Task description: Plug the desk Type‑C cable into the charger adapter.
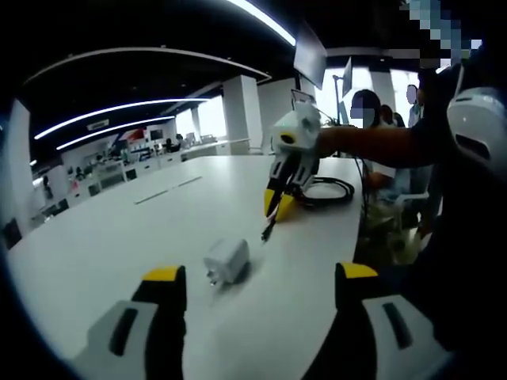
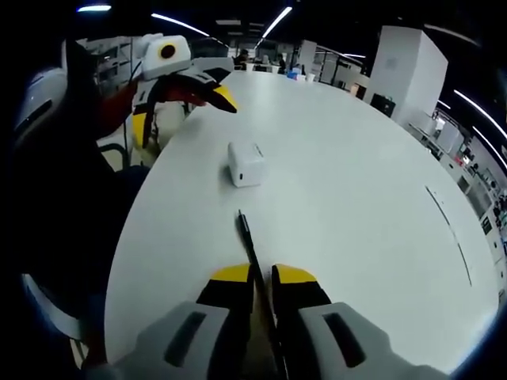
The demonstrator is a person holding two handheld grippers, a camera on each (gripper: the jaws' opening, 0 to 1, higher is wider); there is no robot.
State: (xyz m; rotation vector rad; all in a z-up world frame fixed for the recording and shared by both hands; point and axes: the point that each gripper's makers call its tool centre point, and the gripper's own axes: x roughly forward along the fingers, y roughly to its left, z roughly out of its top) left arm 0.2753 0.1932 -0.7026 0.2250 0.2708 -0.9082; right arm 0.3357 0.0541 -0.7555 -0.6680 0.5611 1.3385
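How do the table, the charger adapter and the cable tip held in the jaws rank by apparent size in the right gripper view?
1. White table, by far the largest.
2. White charger adapter, a small block on it.
3. Black cable tip in the right gripper, thinnest. It looks longer than the adapter, but it is nearer the camera, so that order is unsure.

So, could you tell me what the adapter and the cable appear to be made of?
The adapter looks like hard white plastic: a smooth, slightly glossy block with rounded edges. The cable looks rubber- or plastic-sheathed: thin, black, matte, lying coiled behind the right hand-held gripper in the left gripper view. Neither can be confirmed by sight.
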